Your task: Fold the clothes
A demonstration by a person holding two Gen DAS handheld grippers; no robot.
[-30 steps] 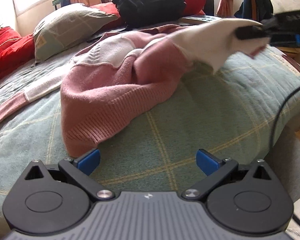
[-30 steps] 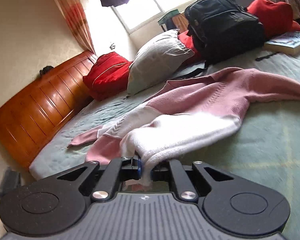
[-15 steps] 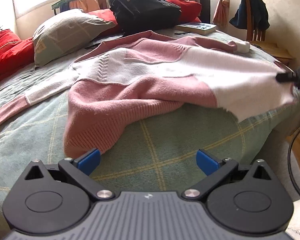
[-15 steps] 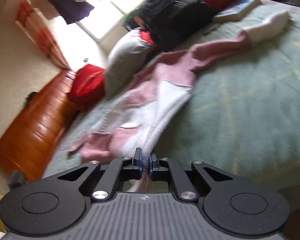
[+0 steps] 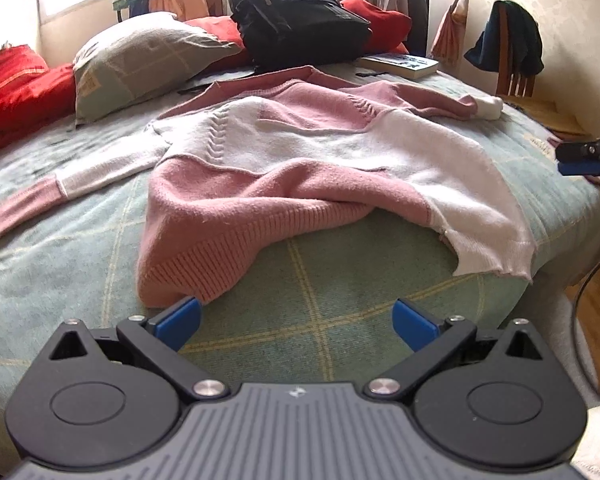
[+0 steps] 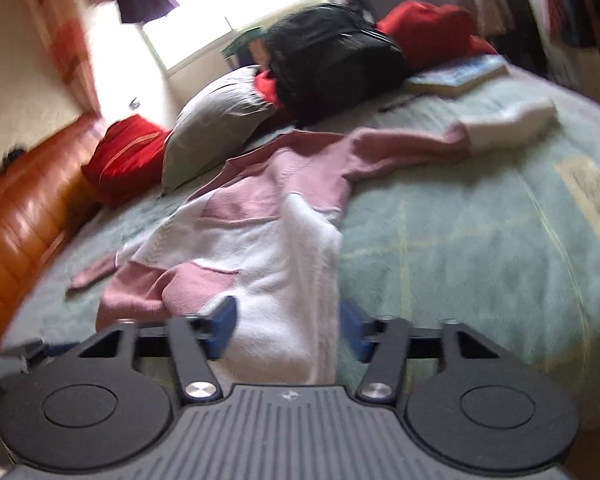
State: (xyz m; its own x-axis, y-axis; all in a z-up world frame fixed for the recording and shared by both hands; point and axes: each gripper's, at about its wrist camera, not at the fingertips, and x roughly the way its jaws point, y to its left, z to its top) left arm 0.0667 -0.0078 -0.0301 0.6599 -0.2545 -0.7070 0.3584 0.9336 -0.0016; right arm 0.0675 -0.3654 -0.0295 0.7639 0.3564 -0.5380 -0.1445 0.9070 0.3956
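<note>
Pink-and-white knitted sweater (image 5: 300, 168) lies spread on green checked quilted bedspread (image 5: 340, 300), white hem corner overhanging the bed edge. Right gripper (image 6: 288, 330) jaws just opened, hem loose between them; left gripper (image 5: 296, 322) agape, empty. Risk: overhanging corner slides off; bunched pink hem folds crooked.
</note>
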